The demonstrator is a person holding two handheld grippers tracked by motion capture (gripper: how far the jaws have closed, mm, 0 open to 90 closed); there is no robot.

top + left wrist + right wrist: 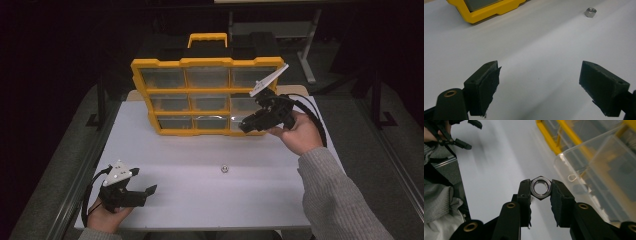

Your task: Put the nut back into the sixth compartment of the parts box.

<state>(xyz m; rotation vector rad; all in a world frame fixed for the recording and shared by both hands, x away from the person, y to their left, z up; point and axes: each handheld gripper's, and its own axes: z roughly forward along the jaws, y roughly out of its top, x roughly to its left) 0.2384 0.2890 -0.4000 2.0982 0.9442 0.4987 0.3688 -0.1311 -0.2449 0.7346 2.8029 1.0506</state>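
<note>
In the high view, a yellow parts organizer [207,95] with clear drawers stands upright at the far side of the white tabletop [200,190], and the right gripper [248,125] is held up against its lower right corner, where one clear drawer looks pulled out. The left gripper [145,192] rests low at the near left edge, well apart from the organizer. A loose hex nut [225,169] lies alone on the tabletop between the two hands. In the left gripper view, the left gripper [539,82] has its jaws spread wide over bare tabletop and holds nothing; the loose hex nut [591,12] sits far ahead and the organizer's yellow corner [486,11] shows at the top. In the right gripper view, the right gripper [541,191] pinches a held hex nut [540,187] across two opposite flats, the bore facing the camera, just beside the open clear drawer [599,177]. Such a nut is probably small, rigid, light and smooth-sided, so it can likely twist or slip out of a loose pinch; gripping flat to flat, as here, seems the securest hold.
</note>
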